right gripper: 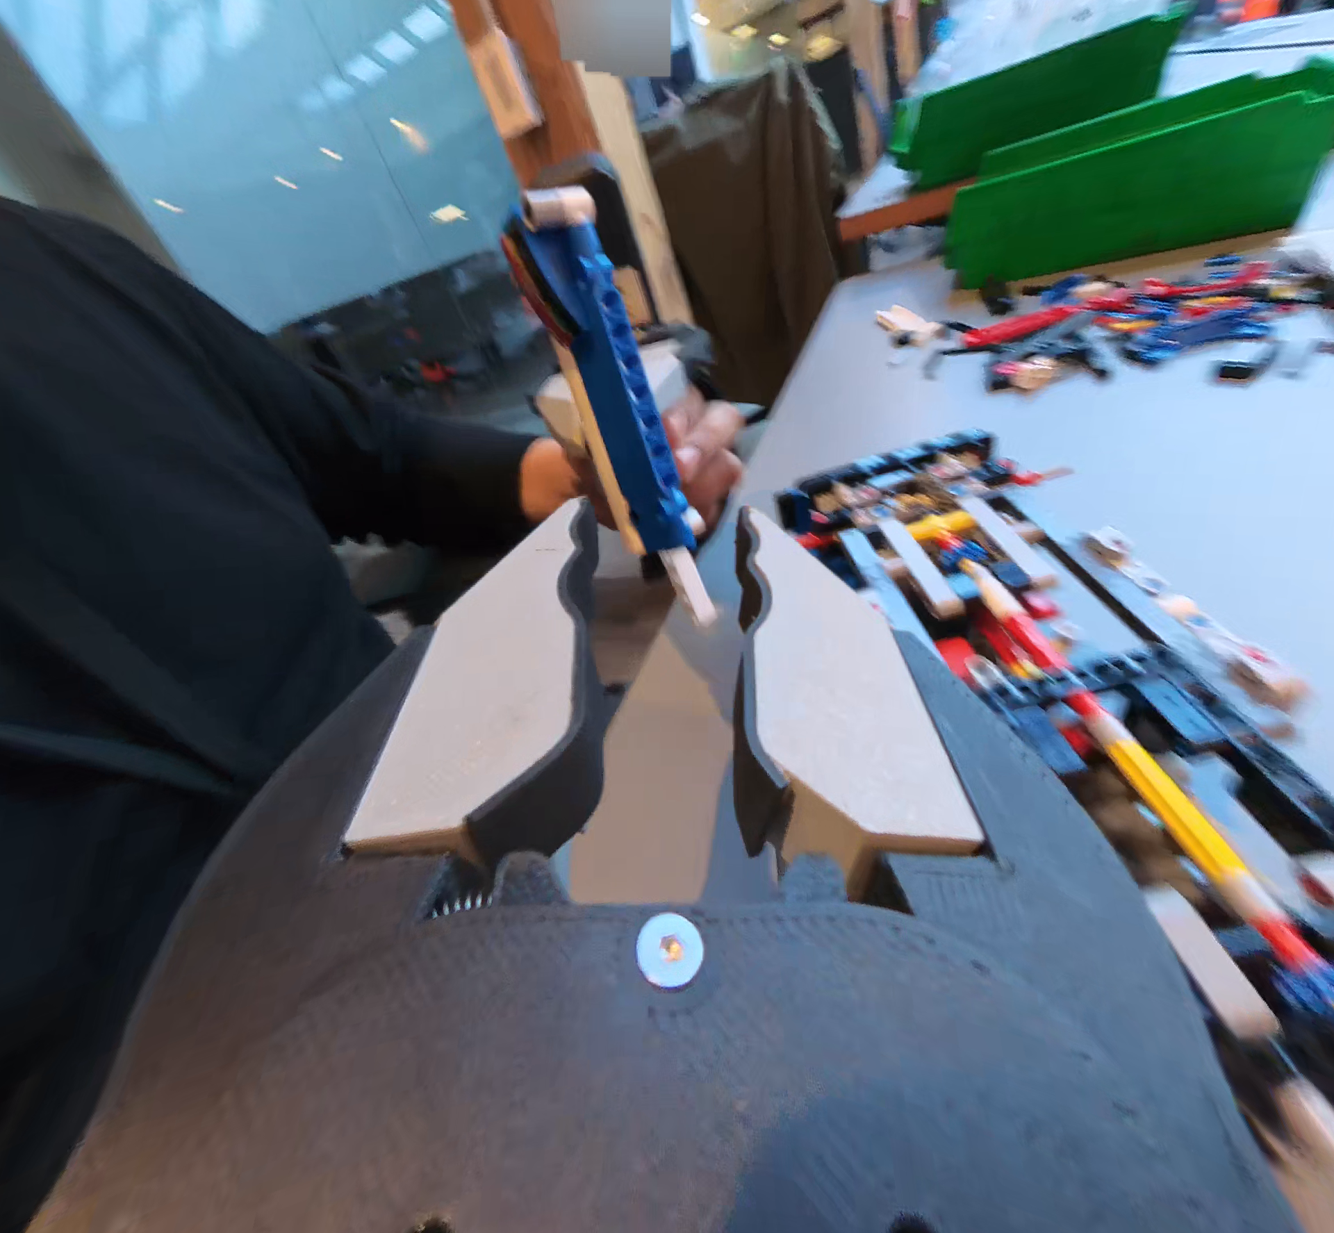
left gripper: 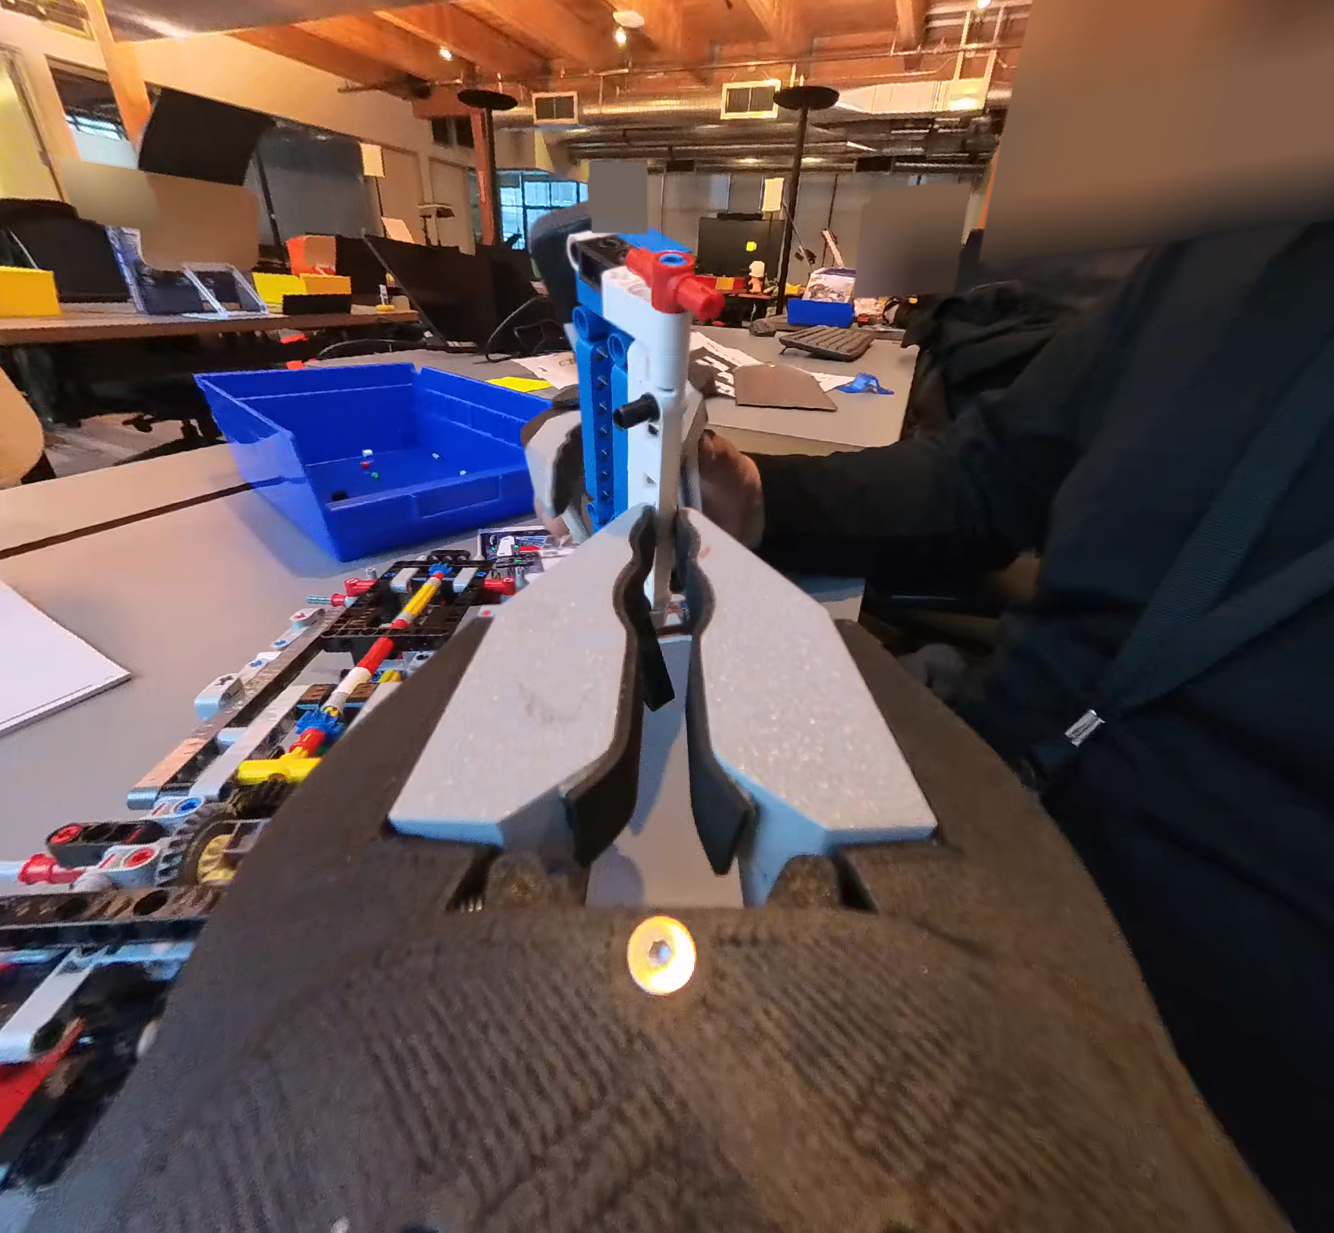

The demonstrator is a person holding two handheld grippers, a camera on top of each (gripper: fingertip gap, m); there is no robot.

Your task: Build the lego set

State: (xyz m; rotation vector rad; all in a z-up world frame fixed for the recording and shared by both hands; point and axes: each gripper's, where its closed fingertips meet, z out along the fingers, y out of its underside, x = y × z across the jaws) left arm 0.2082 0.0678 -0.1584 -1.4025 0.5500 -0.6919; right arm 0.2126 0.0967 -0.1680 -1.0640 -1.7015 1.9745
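Observation:
My left gripper (left gripper: 660, 538) is shut on the lower white beam of a blue and white lego sub-assembly (left gripper: 635, 361) and holds it upright above the table. The sub-assembly has a red connector (left gripper: 675, 278) at the top and a black pin (left gripper: 635, 413) on its side. My right gripper (right gripper: 668, 534) is open, with the sub-assembly's white end (right gripper: 689, 581) between its fingertips, not touching. It also shows in the left wrist view, where its grey fingers (left gripper: 548, 466) stand on either side of the sub-assembly. The large lego chassis (left gripper: 375, 628) (right gripper: 1010, 621) lies flat on the grey table.
A blue bin (left gripper: 375, 448) holding a few tiny pieces stands behind the chassis. A white sheet (left gripper: 43, 664) lies at the left. Loose lego pieces (right gripper: 1119, 332) and green bins (right gripper: 1126, 188) are farther along the table. A person in a dark sleeve (left gripper: 938, 477) is close by.

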